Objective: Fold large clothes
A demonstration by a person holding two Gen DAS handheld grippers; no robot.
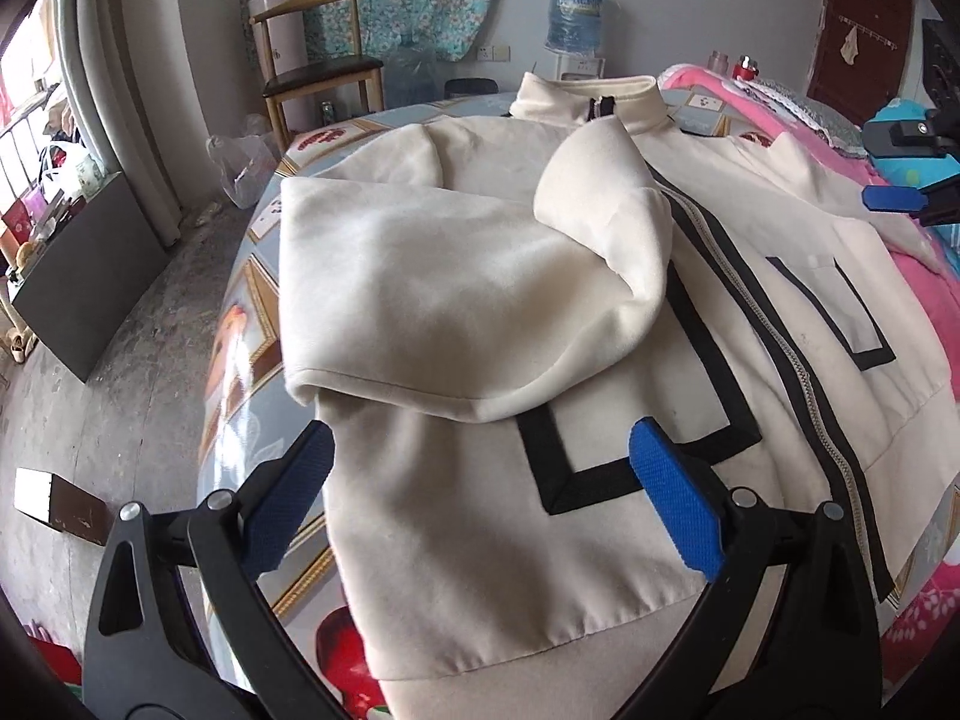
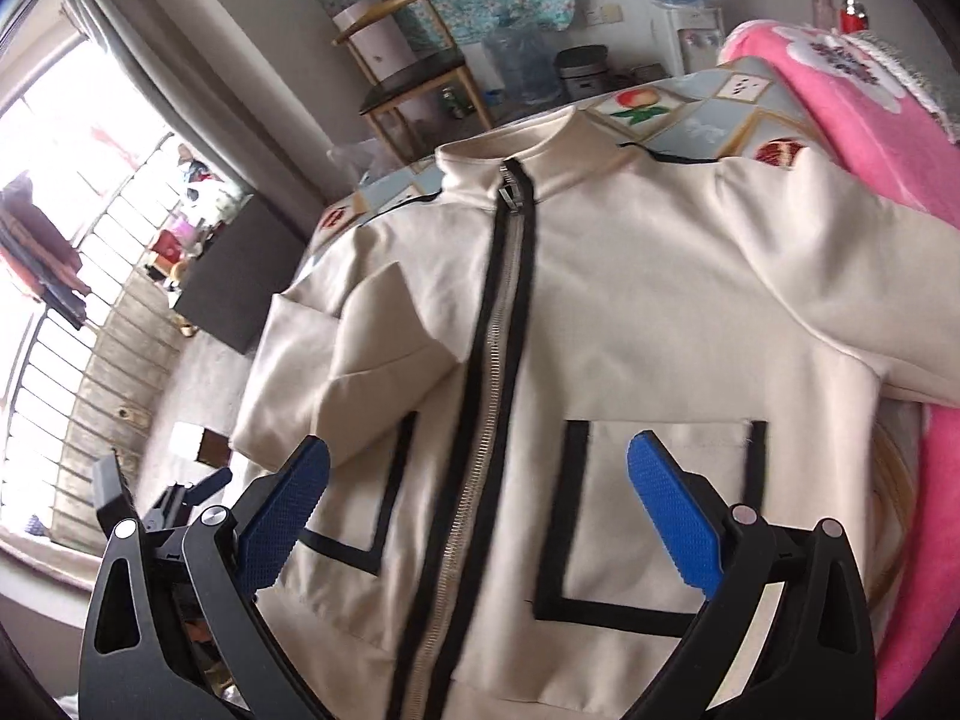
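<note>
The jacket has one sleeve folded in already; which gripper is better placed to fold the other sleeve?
Probably the right gripper: it hangs open over the jacket near the unfolded sleeve. The left gripper is open over the folded sleeve.

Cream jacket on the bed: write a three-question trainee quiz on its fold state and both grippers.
1. True or false: the jacket zipper is closed up to the collar.
2. Which sleeve is already folded across the front: A) the folded sleeve on the left gripper's side, B) the other sleeve?
3. Fill in: left gripper and right gripper are both ____.

Key: 1 true; 2 A; 3 open.
</note>
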